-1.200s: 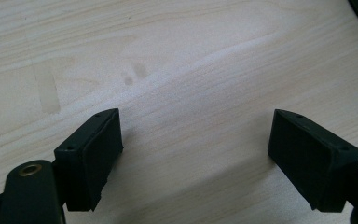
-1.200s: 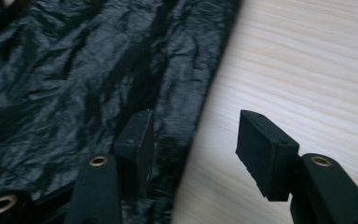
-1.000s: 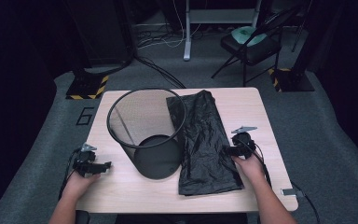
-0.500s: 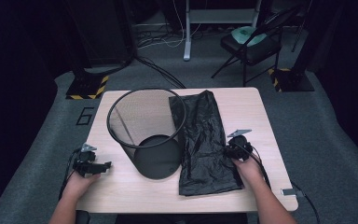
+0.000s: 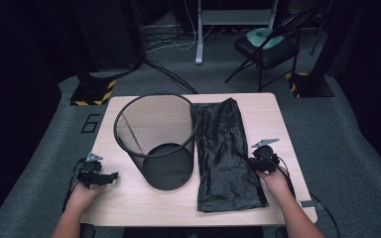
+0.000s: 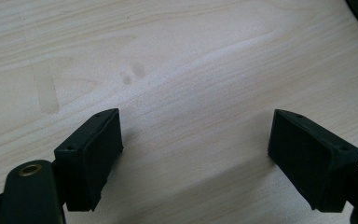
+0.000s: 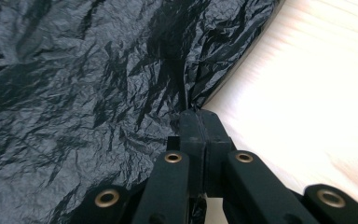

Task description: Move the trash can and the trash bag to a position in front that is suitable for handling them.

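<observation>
The black plastic bag point(image 5: 225, 156) lies flat on the right half of the desk point(image 5: 144, 203), just beside the wire-mesh wastebasket point(image 5: 156, 141). At its right edge the right tool point(image 5: 259, 163) has just closed its jaws, pinching a fold of the bag. The left tool point(image 5: 99, 177) rests near the desk's front-left corner, jaws wide apart over bare wood.

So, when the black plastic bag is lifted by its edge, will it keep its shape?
Probably not. The black plastic bag is thin and crinkled, so it will likely hang limp. It looks very light and may drag over the table. The right tool, shut on its edge, should hold, though the film looks glossy.
</observation>
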A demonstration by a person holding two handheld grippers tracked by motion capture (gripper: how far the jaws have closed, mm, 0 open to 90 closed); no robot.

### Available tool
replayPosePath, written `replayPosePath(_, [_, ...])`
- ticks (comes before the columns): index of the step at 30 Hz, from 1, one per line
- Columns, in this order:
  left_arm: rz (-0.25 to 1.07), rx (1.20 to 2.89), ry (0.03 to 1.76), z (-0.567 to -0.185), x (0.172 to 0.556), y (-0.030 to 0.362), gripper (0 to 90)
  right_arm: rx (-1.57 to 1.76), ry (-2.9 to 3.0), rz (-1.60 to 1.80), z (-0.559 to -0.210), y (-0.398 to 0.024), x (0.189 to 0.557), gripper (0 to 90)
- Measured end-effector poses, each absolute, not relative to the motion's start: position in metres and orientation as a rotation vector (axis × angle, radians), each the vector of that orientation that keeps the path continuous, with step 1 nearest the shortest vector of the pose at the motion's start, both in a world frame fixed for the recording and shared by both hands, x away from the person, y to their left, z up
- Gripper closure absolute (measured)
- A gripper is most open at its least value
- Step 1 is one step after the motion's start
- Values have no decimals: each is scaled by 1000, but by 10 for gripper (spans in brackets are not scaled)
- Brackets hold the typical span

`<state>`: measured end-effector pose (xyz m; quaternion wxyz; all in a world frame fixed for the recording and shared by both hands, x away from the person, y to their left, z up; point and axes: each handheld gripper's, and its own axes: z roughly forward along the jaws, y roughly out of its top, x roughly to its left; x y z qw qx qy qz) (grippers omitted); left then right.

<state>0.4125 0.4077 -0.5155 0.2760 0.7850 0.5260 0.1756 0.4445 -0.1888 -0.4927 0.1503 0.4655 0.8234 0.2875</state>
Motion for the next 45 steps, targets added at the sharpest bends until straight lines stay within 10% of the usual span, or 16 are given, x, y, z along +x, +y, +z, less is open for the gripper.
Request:
replayPosePath(7, [473,2109,1411,-516,412,408,168,1341,2393,833,-490,-207,412,853])
replayPosePath(13, [476,2107,1414,-516,412,407,167,1460,2243,874,-483,-214,416,412])
replayPosePath(29, [479,2101,1399,-517,412,408,167,1605,2112,803,-494,-187,480,5])
replayPosePath(45, [484,2099,1388,-517,412,408,166,1594,2165,742,-516,-173,489,0])
